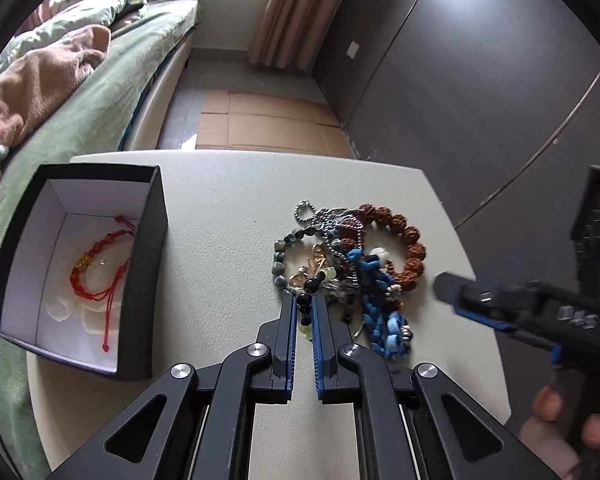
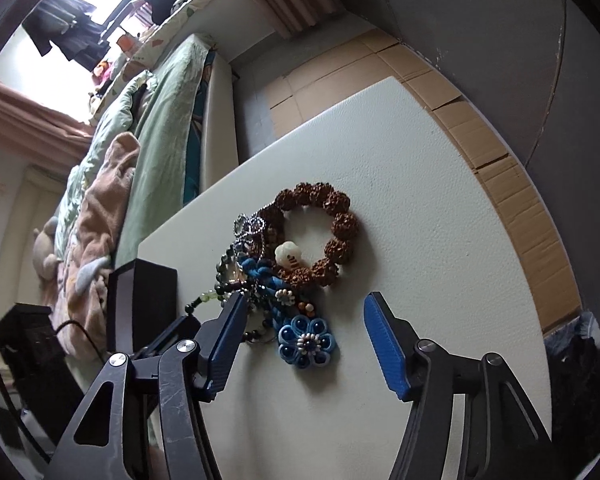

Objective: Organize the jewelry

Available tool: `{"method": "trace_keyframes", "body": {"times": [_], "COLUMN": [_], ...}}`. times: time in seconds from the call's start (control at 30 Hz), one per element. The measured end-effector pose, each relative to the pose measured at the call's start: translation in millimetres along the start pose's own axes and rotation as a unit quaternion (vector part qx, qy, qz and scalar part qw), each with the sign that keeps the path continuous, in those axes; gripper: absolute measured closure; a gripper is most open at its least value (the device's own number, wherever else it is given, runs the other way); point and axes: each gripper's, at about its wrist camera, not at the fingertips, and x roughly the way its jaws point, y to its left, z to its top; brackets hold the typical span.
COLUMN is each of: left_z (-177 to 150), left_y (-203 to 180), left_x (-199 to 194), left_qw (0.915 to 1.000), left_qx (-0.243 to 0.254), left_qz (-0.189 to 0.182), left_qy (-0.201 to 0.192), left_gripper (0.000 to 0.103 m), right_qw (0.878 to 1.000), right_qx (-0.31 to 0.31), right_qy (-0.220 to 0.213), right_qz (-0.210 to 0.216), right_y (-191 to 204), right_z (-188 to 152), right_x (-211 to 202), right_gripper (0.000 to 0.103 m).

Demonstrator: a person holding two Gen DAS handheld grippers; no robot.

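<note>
A tangled jewelry pile (image 1: 348,264) lies on the white table (image 1: 228,208): a brown seed-bead bracelet (image 1: 410,240), a blue braided cord with a flower (image 1: 380,300), a silver ball chain (image 1: 320,214), a grey-green stone bracelet (image 1: 280,256). My left gripper (image 1: 304,300) is shut on a black and pale-green bead strand (image 1: 305,312) at the pile's near edge. A black box (image 1: 76,264) at left holds a red cord bracelet (image 1: 96,268). My right gripper (image 2: 304,308) is open, jaws either side of the blue flower (image 2: 306,342); it also shows in the left wrist view (image 1: 456,296).
The brown bracelet (image 2: 320,236) and black box (image 2: 144,304) show in the right wrist view. A bed with green bedding (image 1: 80,92) runs along the table's left. Cardboard sheets (image 1: 268,120) cover the floor beyond. A dark wall (image 1: 480,80) stands at right.
</note>
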Motion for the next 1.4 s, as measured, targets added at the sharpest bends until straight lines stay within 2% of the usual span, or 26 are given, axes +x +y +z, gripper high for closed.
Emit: {"method": "trace_keyframes", "body": {"times": [0.27,0.47,0.53,0.57,0.6,0.67,0.73,0.77,0.8,1.03,1.07,1.1,1.3,1.4], "left_z": [0.5,0.5,1.1,1.2,0.7,0.7,0.7,1.1,1.3,2.7,3.3,3.4,7.5,8.8], "left_y": [5.3,18.1,22.1,23.6,24.9,27.2,29.0,29.2,29.1,20.8,20.3,20.1,14.1,9.1], "left_x": [-23.9,-42.5,-48.8,-52.0,-55.0,-60.4,-66.0,-69.5,-74.7,-105.8,-109.0,-112.8,-145.9,-141.8], "left_qw": [0.9996,0.9987,0.9982,0.9979,0.9976,0.9972,0.9965,0.9958,0.9948,0.9878,0.9871,0.9861,0.9757,0.9795], "left_qx": [-0.002,-0.016,-0.022,-0.024,-0.025,-0.028,-0.031,-0.033,-0.034,-0.015,-0.016,-0.017,-0.008,0.006], "left_qz": [-0.009,-0.018,-0.024,-0.027,-0.029,-0.032,-0.039,-0.045,-0.052,-0.076,-0.078,-0.081,-0.09,-0.072], "left_qy": [-0.027,-0.044,-0.051,-0.054,-0.057,-0.062,-0.067,-0.073,-0.081,-0.135,-0.139,-0.144,-0.2,-0.188], "left_gripper": [0.096,0.096,0.096,0.096,0.096,0.096,0.096,0.096,0.096,0.096,0.097,0.103,0.103,0.103], "right_qw": [0.998,0.992,0.988,0.985,0.983,0.985,0.985,0.985,0.987,0.992,0.992,0.992,0.994,0.994], "right_qx": [-0.034,-0.08,-0.104,-0.116,-0.124,-0.126,-0.128,-0.126,-0.124,-0.116,-0.115,-0.113,-0.1,-0.102], "right_qy": [0.036,0.044,0.04,0.038,0.037,0.042,0.037,0.035,0.03,-0.011,-0.016,-0.02,-0.044,-0.045], "right_qz": [-0.035,-0.086,-0.111,-0.125,-0.129,-0.112,-0.113,-0.108,-0.101,-0.055,-0.049,-0.044,-0.013,-0.005], "right_y": [10.6,26.0,34.1,37.3,39.0,40.1,39.7,38.9,38.3,41.4,43.0,44.1,51.0,59.3], "right_z": [-15.0,-24.2,-28.7,-31.1,-32.4,-34.5,-35.9,-36.1,-36.1,-34.9,-33.0,-31.6,-22.3,-19.1], "right_x": [26.2,37.3,38.8,39.3,38.9,37.6,34.5,31.5,27.2,-5.4,-7.6,-10.4,-22.0,-19.5], "right_gripper": [0.043,0.043,0.047,0.061,0.067,0.07,0.073,0.079,0.079,0.08,0.08,0.08,0.08,0.08]}}
